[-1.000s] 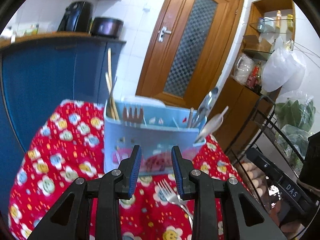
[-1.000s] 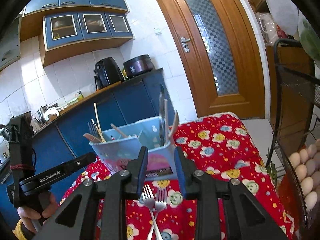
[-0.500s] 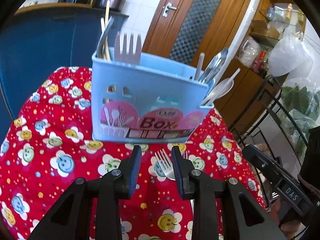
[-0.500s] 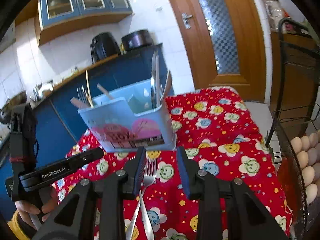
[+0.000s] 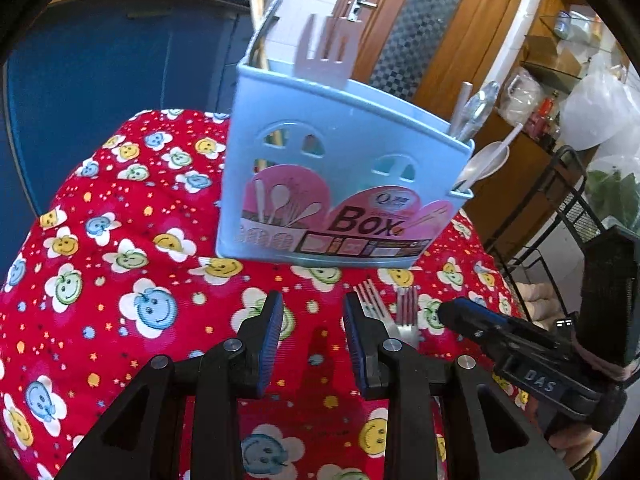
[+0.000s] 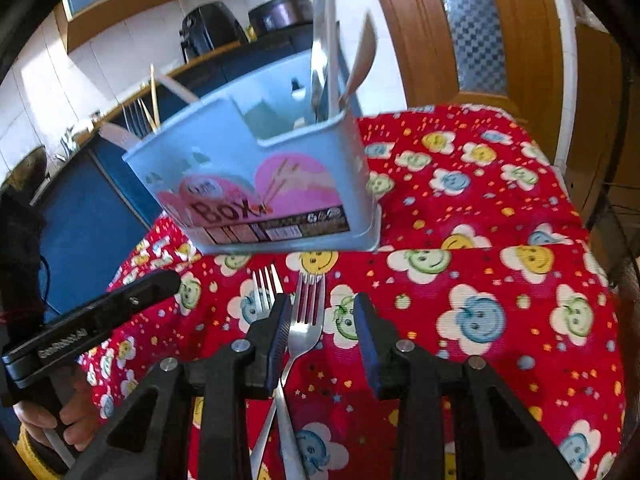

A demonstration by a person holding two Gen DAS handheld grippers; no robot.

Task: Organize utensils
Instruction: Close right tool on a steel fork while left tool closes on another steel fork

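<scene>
A light blue utensil box (image 5: 340,184) stands on the red flowered cloth (image 5: 120,280), holding chopsticks, a plastic fork and spoons; it also shows in the right wrist view (image 6: 260,184). Two metal forks lie crossed in front of it (image 6: 306,316) (image 6: 266,292), and in the left wrist view (image 5: 406,312) (image 5: 370,300). My right gripper (image 6: 322,332) is open low over the cloth, one fork's head between its fingers. My left gripper (image 5: 312,340) is open and empty, left of the forks.
A blue kitchen counter (image 5: 100,64) with appliances stands behind the table. A wooden door (image 5: 420,32) is at the back. A black wire rack (image 5: 568,200) with eggs and bags stands to the right of the table.
Both grippers have dropped lower and closer to the cloth and box. The right gripper has come over the forks, so one fork head now lies between its fingers.
</scene>
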